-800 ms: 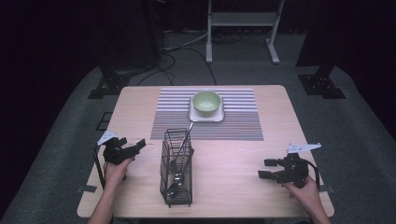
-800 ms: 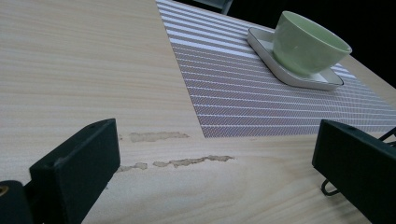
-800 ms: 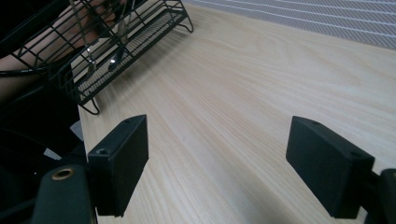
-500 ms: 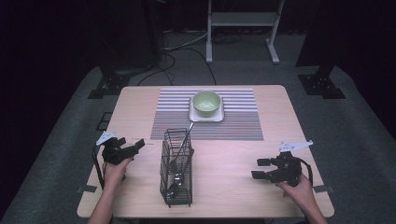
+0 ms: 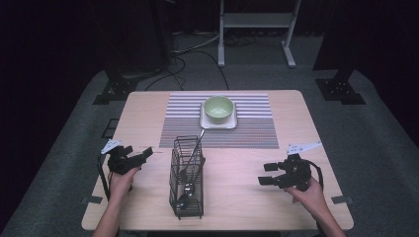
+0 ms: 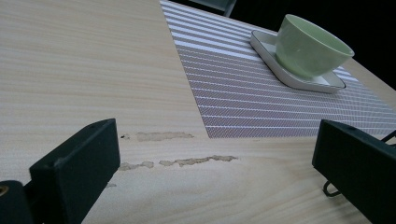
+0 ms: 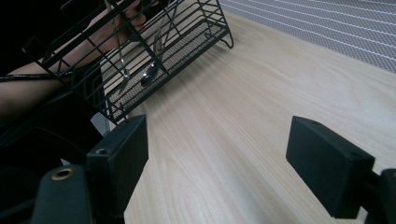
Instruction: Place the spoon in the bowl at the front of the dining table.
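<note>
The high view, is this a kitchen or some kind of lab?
Probably a recording lab, set up like a dining spot: a wooden table with a striped placemat and green bowl, but dark curtains, floor cables and stands around it.

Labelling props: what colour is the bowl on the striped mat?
Pale green bowl; clearest in the left gripper view.

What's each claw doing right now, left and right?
Left claw: open, holding nothing, above bare table.
Right claw: open, holding nothing, pointing toward the wire basket.
</note>
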`<state>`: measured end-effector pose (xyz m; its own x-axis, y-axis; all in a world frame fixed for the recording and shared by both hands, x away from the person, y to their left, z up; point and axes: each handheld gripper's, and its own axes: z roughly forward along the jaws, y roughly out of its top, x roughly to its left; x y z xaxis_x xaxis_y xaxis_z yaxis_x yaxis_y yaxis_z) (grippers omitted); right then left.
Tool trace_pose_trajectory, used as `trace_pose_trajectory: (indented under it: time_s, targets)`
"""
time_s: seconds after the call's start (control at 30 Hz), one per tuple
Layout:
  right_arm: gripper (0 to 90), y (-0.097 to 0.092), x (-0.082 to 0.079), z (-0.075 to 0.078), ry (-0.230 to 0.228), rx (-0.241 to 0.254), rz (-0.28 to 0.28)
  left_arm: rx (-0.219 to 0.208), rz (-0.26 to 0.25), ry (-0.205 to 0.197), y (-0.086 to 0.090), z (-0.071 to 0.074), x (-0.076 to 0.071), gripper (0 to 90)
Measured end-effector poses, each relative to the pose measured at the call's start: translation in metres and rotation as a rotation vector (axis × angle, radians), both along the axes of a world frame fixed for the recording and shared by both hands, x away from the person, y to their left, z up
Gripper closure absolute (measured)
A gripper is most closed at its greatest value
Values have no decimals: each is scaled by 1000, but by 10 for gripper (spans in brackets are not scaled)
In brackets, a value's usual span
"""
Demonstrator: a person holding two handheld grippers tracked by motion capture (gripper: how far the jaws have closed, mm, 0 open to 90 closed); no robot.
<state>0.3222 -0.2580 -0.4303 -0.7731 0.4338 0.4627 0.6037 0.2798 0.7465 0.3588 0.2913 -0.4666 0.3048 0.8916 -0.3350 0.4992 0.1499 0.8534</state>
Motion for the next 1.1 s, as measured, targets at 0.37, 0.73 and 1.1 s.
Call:
trace_pose_trajectory:
  time_s: [0.37, 0.73, 1.1]
  targets:
    - [197, 17, 3, 18, 26, 19, 54, -3, 3, 2, 1, 0, -1, 0]
    - [198, 44, 7, 34, 31, 9, 111, -14, 13, 1, 4, 0, -1, 0]
    - [198, 55, 11, 39, 29, 15, 124, -14, 17, -2, 7, 1, -2, 0]
